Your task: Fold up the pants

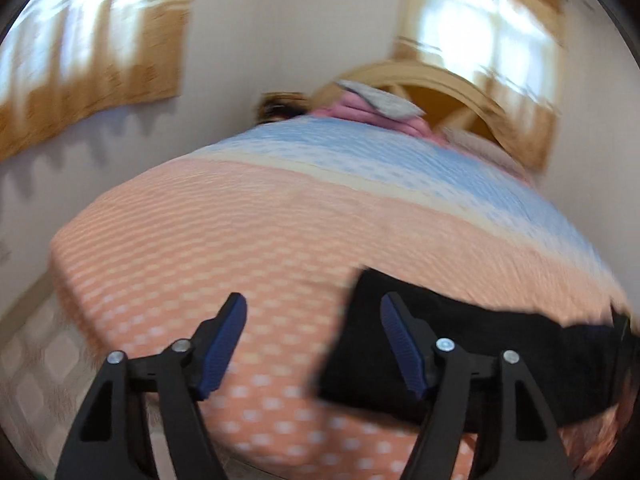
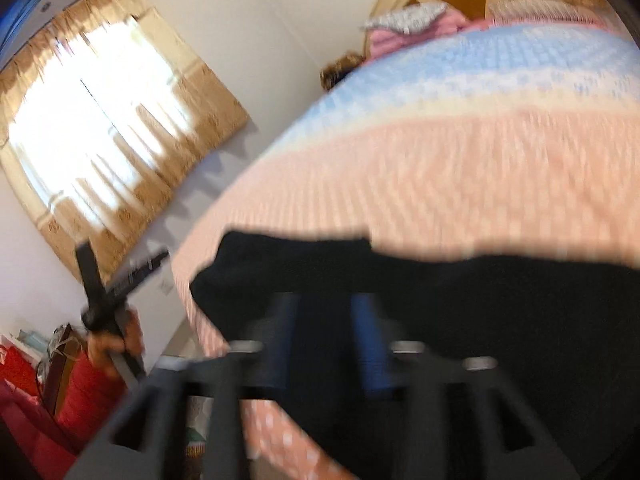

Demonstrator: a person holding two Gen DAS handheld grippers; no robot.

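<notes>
While the black pants (image 1: 460, 344) lie doubled along the near bed (image 1: 280, 232) edge, left gripper (image 1: 314, 344) and right gripper (image 2: 324, 344) hover spread, empty; probably freed for another fold.

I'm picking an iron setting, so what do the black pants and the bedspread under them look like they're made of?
The pants look like soft matte black knit or fleece: no sheen, limp edges, though blur hides the weave. The bedspread looks like quilted or woven cotton, matte, with a ribbed texture, white dots and peach and blue bands.
</notes>
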